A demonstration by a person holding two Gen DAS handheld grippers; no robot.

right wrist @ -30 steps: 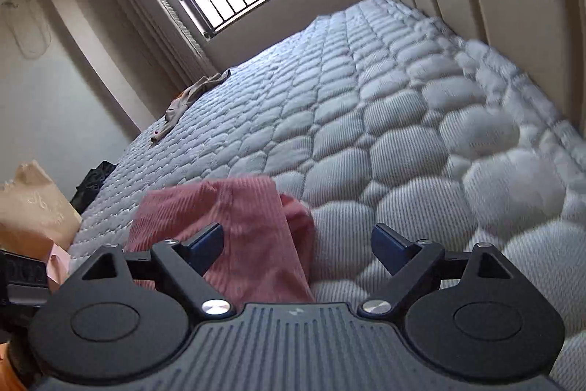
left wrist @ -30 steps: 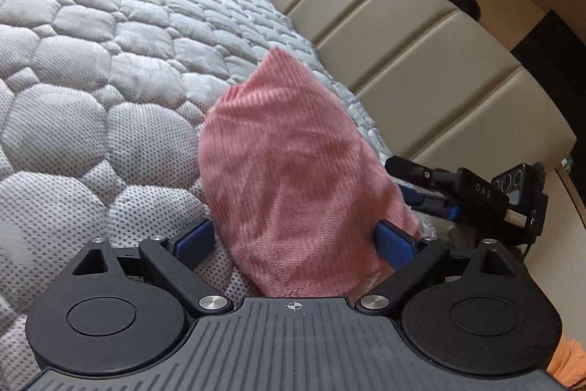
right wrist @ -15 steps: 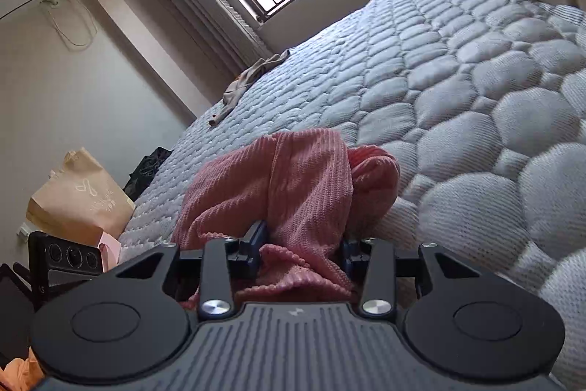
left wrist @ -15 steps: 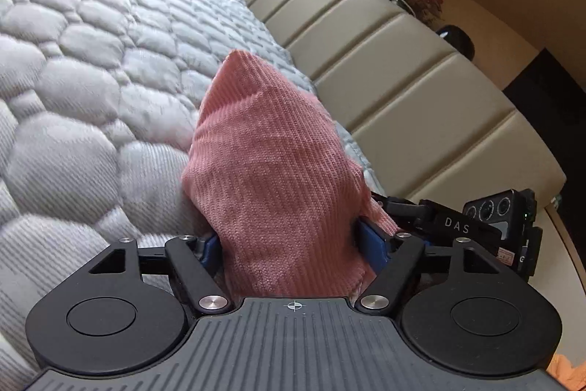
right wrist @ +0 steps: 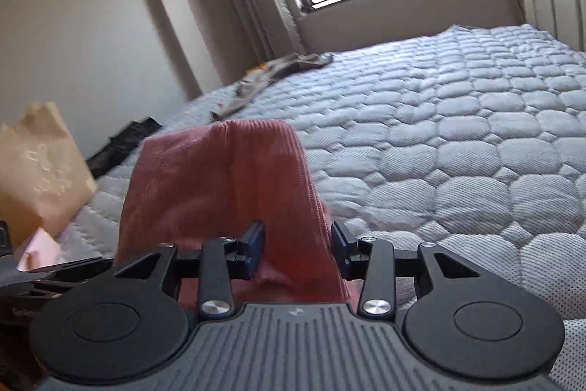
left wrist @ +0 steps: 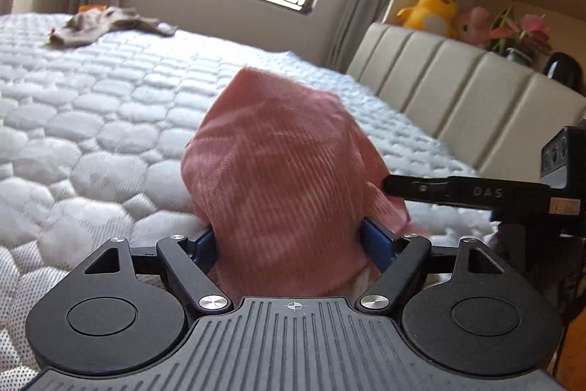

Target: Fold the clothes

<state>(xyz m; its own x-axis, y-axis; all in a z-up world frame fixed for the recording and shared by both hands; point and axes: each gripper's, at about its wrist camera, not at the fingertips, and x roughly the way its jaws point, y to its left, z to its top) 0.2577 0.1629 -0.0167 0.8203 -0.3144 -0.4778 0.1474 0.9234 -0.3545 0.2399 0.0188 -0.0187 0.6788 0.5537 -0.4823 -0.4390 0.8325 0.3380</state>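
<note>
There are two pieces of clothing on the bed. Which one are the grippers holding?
The pink ribbed knit garment, bunched between the fingers of both the left gripper and right gripper. The crumpled beige garment lies untouched far off near the window.

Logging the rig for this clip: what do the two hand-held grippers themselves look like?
Both look alike: the left hand-held gripper and right hand-held gripper have ribbed dark grey bodies, round black discs on each side, black linkage arms with silver rivets and blue finger pads. The right one's side, in the left view, reads "DAS".
</note>
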